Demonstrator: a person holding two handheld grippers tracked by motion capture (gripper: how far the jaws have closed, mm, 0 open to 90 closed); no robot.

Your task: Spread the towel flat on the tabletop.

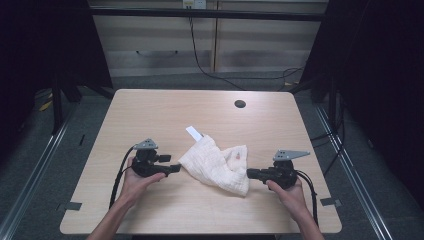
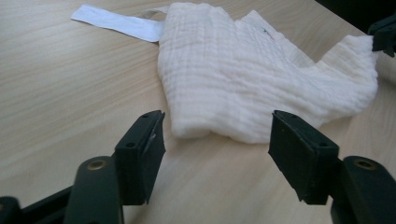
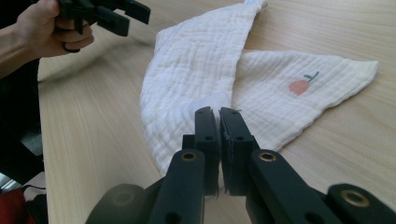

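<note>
One crumpled white waffle-weave cloth [image 1: 218, 165] with a small red fruit print and one white tag lies between two claws: left claw [image 2: 217, 140] wide, right claw [image 3: 219, 123] pinching its edge

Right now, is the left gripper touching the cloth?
Apart. The left gripper view shows the left gripper open, with bare table between it and the cloth.

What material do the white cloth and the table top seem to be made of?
The cloth looks like soft cotton gauze: matte, crinkled weave, printed small red fruit. The table looks like pale wood-grain laminate, smooth with slight sheen; solid wood cannot be excluded.
</note>
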